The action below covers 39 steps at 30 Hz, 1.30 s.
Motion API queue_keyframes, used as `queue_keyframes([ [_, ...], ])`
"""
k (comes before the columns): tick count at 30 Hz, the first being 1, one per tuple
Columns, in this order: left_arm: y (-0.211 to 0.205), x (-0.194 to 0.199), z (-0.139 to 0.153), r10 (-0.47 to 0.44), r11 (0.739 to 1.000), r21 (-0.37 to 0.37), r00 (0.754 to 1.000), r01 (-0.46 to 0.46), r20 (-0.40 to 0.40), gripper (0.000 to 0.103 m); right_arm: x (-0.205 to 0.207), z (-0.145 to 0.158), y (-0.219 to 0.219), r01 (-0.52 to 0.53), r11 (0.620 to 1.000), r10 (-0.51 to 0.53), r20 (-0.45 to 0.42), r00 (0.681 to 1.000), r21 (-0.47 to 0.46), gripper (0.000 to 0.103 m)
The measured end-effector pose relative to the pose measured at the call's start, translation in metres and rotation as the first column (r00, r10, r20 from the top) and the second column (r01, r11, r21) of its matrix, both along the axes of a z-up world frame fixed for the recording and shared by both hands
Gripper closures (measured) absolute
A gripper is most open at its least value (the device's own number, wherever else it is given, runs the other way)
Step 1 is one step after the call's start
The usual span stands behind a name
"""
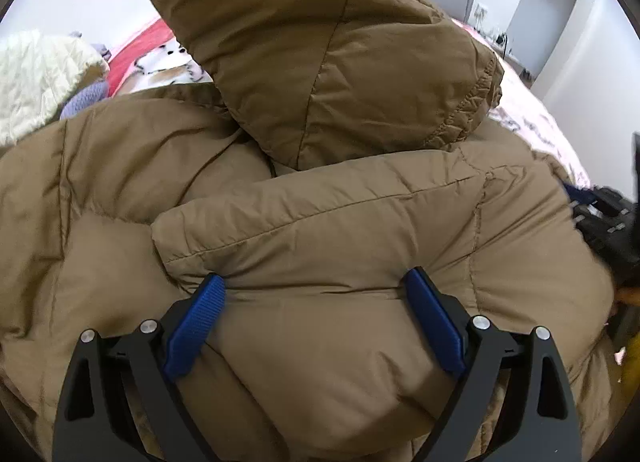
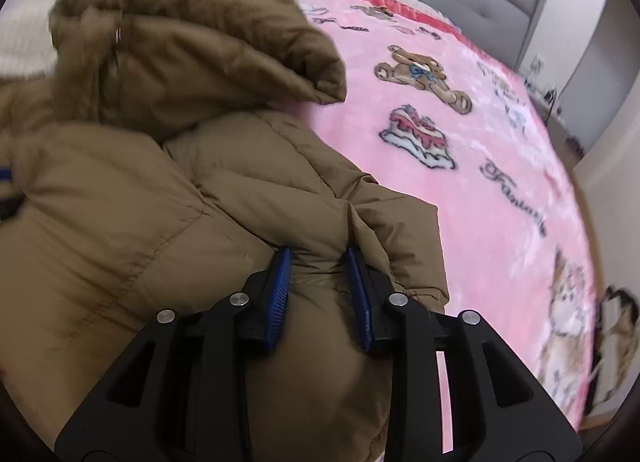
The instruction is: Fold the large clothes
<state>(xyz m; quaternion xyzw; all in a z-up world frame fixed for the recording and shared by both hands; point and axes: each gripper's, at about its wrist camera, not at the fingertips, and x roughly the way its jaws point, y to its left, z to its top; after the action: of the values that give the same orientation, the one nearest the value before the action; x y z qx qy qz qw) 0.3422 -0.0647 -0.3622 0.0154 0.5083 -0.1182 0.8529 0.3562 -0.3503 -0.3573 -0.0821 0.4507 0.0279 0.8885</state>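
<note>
On the far left of the bed, a cream quilted garment [image 1: 36, 73] lies beside the brown puffer jacket [image 1: 320, 189], which covers most of the pink blanket [image 2: 500, 149]. The left hand-held gripper [image 1: 316, 286] rests on the jacket body with its blue pads spread wide apart, holding nothing; a folded sleeve lies just ahead of it, its long axis running across the gripper from left to right. The hood [image 1: 332, 61] stands further ahead. More to the right, the right hand-held gripper [image 2: 318, 258] is clamped on a bunched fold at the jacket's right edge. I judge the right one is nearer to the edge, so it would carry this side inward, toward the left.
</note>
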Motion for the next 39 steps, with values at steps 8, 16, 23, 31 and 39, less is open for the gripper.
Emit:
queue_keyframes([
  [8,0.012,-0.047,0.053,0.035,0.993,-0.119,0.986,-0.016,0.163,0.012,-0.051,0.039,-0.073,0.138,0.937,-0.161,0.046,0.986,0.32,0.009],
  [16,-0.013,-0.042,0.012,0.002,0.995,-0.1,1.0,0.001,0.03,0.009,-0.015,-0.042,-0.09,0.167,0.792,-0.046,-0.215,0.976,0.588,0.031],
  [23,-0.031,-0.034,0.011,-0.011,0.996,-0.085,0.999,0.014,0.031,0.009,-0.024,-0.003,-0.094,0.142,0.73,-0.065,-0.14,0.988,0.668,0.093],
  [31,-0.068,-0.042,0.032,-0.005,0.984,-0.178,0.998,0.016,0.064,0.009,-0.056,0.053,-0.121,0.118,0.776,-0.077,-0.092,0.993,0.619,0.096],
  [39,-0.108,-0.035,0.022,-0.036,0.993,-0.107,0.999,0.039,0.034,0.008,-0.083,0.039,-0.158,0.213,0.818,-0.167,-0.133,0.977,0.534,0.096],
])
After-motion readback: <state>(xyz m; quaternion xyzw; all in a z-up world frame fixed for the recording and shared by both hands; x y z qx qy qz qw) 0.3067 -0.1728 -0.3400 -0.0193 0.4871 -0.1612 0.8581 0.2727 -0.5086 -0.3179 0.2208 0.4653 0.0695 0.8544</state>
